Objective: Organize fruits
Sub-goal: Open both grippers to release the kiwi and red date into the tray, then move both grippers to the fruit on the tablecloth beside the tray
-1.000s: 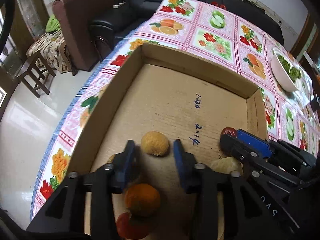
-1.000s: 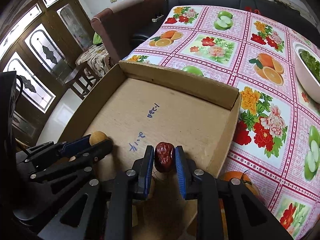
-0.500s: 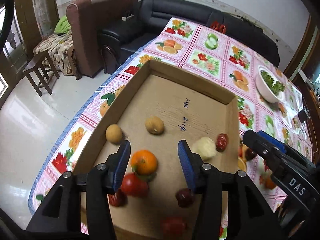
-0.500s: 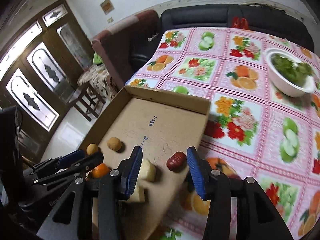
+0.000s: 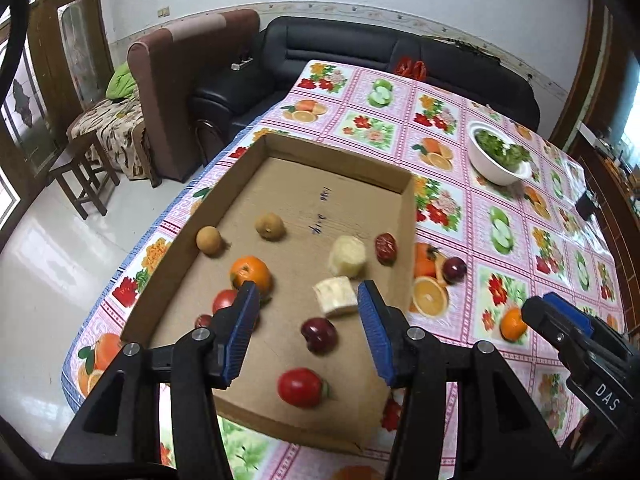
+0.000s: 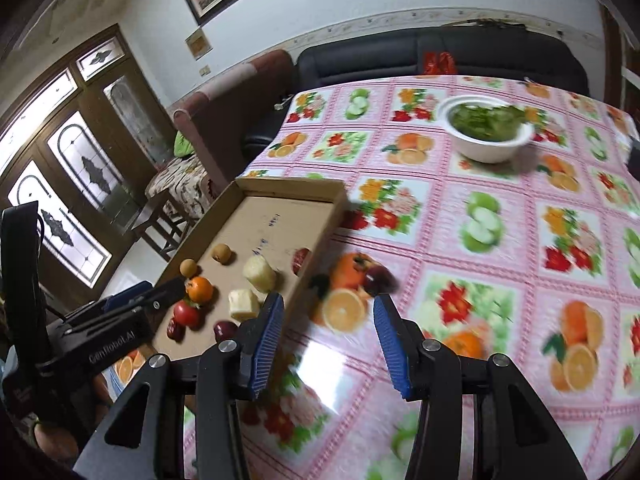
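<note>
Your left gripper hangs above the near end of the cardboard box; its jaws are opening and nothing sits between the blue pads. Your right gripper is over the flowered tablecloth, just right of the box, jaws apart and empty.

Most of the fruit lies loose on the box floor. 2 small tan round fruits sit toward the left and middle. An orange is just in front of them, with a red tomato beside it, partly behind your left pad. 2 pale peeled chunks lie near the right wall, and a wrinkled red date rests close to that wall. Nearer to you are a dark red plum and another tomato.

Outside the box, a second dark plum sits on the cloth just beside the right wall, and a small orange lies further right, near your right gripper's tip. A white bowl of greens stands well apart, toward the far side.
</note>
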The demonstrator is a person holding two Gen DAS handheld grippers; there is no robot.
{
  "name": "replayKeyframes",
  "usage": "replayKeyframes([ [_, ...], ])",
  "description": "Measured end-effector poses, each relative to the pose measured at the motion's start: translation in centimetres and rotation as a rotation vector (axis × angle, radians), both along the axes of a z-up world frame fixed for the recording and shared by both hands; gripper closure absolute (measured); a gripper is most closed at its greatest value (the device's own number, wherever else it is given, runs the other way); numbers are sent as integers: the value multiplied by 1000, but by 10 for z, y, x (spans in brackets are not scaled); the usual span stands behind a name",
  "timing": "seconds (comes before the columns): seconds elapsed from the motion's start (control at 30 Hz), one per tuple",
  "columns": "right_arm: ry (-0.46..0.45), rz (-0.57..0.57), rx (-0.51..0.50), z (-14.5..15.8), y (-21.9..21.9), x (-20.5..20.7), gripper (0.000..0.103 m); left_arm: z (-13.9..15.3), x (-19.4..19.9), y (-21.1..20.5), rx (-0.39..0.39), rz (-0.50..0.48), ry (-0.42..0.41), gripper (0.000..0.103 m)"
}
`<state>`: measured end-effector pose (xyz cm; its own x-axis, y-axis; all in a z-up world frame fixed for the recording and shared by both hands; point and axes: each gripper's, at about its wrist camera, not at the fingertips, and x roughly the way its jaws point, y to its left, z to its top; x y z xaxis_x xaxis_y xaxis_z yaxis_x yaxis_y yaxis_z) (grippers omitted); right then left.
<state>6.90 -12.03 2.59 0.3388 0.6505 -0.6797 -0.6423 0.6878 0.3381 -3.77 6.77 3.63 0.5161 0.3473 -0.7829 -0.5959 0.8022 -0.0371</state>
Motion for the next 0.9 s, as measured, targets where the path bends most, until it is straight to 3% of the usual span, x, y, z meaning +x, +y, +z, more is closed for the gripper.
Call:
replayKeyframes([
  [0.33, 34, -111, -6, -18, -69, -3, 54, -2, -6, -29, -24, -48, 2, 53],
  [0.5, 66, -158, -11, -32, -96, -4, 54, -8, -9, -39, -77, -67, 6, 53],
  [0.9, 99, -232, -17, -52, -148, -16, 54, -17, -2, -81, -149, -190, 30, 53],
])
